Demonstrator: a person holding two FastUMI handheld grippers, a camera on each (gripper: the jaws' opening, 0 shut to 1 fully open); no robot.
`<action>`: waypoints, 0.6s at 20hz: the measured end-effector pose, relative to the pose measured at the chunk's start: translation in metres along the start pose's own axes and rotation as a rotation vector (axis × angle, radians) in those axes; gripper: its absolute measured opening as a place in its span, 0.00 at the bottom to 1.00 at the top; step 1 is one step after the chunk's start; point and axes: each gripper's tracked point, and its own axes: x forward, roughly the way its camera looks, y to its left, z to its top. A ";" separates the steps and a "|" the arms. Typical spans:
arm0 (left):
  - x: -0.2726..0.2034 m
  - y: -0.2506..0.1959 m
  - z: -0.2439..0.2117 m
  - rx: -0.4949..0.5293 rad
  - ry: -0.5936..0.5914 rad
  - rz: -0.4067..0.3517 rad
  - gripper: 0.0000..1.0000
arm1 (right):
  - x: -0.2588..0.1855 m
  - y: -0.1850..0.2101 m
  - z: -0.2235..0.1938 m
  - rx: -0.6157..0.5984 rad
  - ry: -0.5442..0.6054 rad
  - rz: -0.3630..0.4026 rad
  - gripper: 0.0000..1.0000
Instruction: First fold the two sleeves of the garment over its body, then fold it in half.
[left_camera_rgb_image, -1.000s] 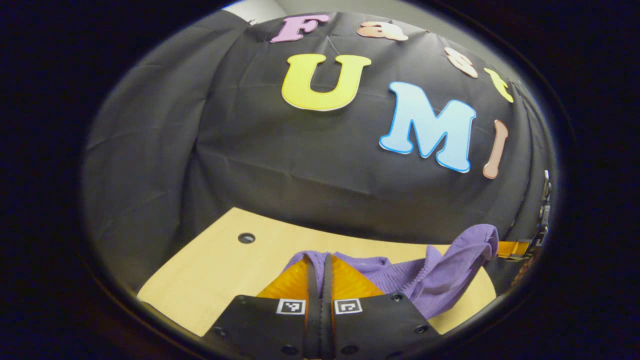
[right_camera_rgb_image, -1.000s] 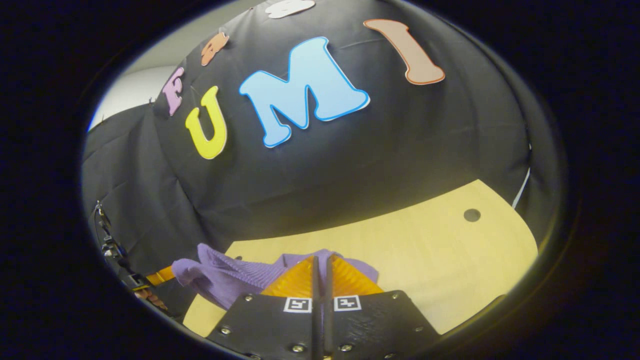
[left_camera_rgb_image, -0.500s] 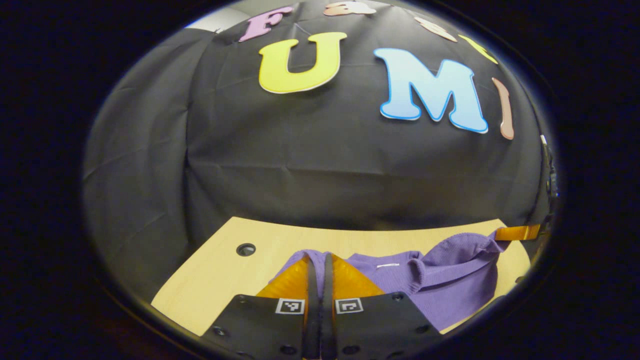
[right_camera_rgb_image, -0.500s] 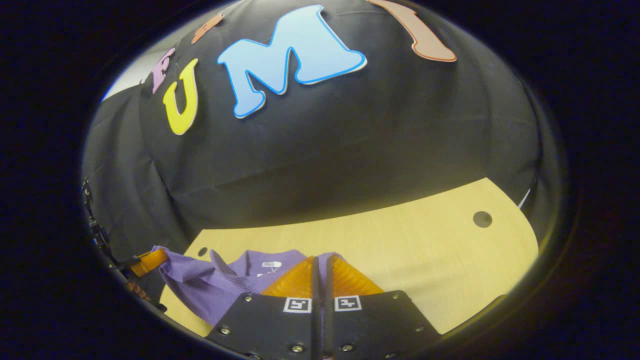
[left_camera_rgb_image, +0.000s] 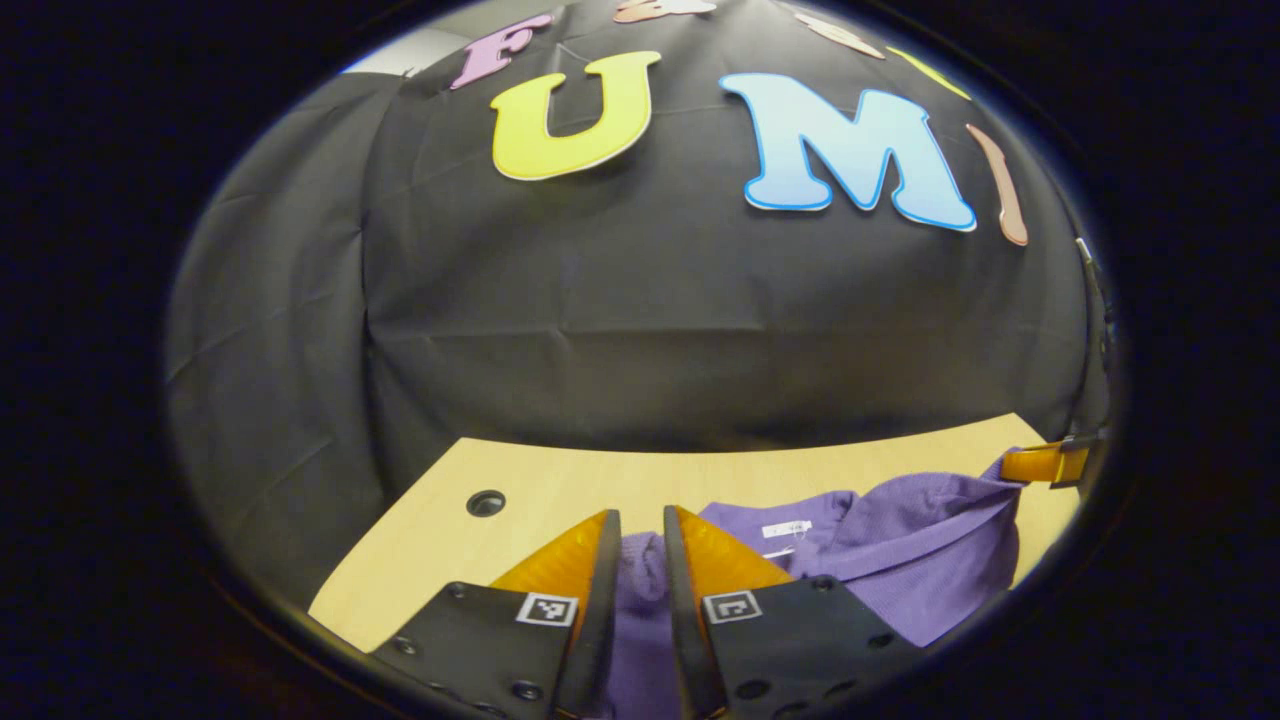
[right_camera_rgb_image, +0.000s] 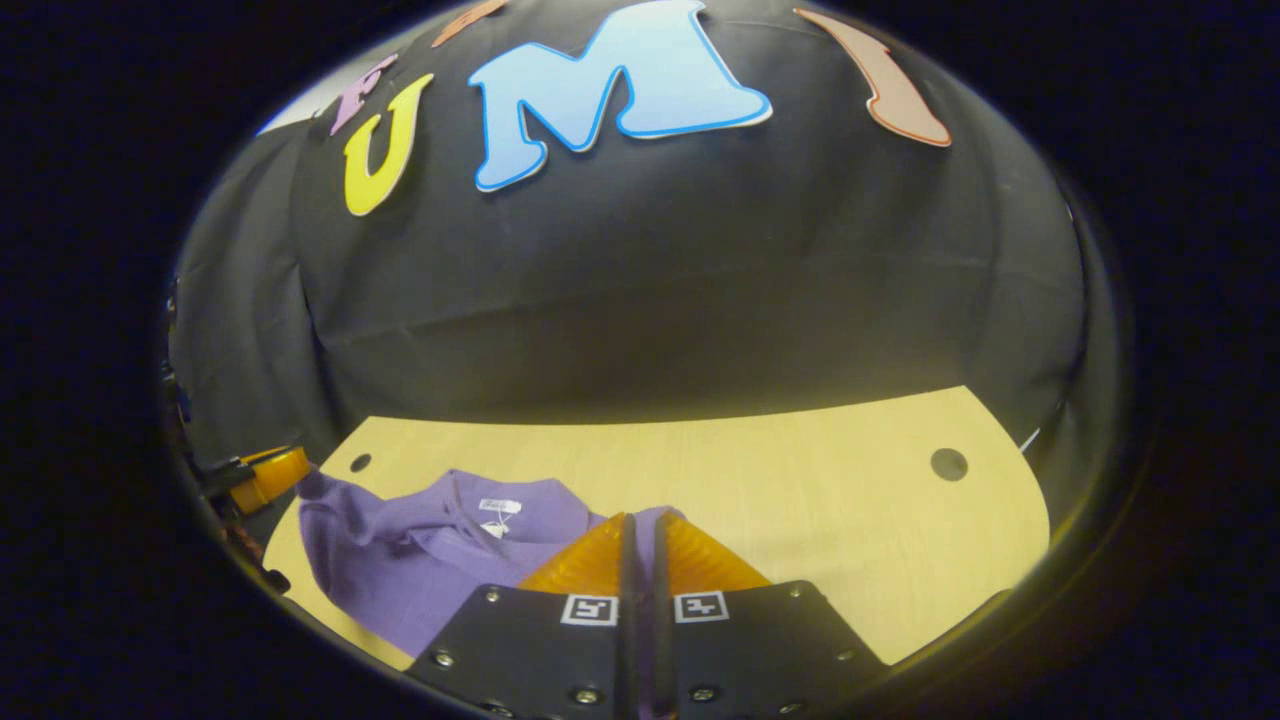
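Now, by parts:
Garment: purple garment (left_camera_rgb_image: 900, 560) lies on the light wooden worktop (left_camera_rgb_image: 560, 490), its white neck tag (right_camera_rgb_image: 498, 506) facing up.
Left tool: left tool (left_camera_rgb_image: 640, 530) has its fingers parted, a ridge of purple cloth between them; whether they press it is hard to tell.
Right tool: right tool (right_camera_rgb_image: 638, 535) has its fingers closed, seemingly pinching the cloth's near edge.
Worktop: round holes (right_camera_rgb_image: 948, 464) near its corners.
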 end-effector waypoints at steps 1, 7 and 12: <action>-0.001 -0.006 0.001 0.001 0.001 -0.014 0.38 | -0.002 0.001 0.002 -0.016 -0.001 -0.003 0.13; -0.028 -0.025 0.015 -0.020 -0.042 -0.090 0.69 | -0.038 0.000 0.027 -0.120 -0.074 -0.085 0.73; -0.066 -0.019 0.029 -0.068 -0.090 -0.126 0.87 | -0.088 0.011 0.040 -0.176 -0.148 -0.153 0.87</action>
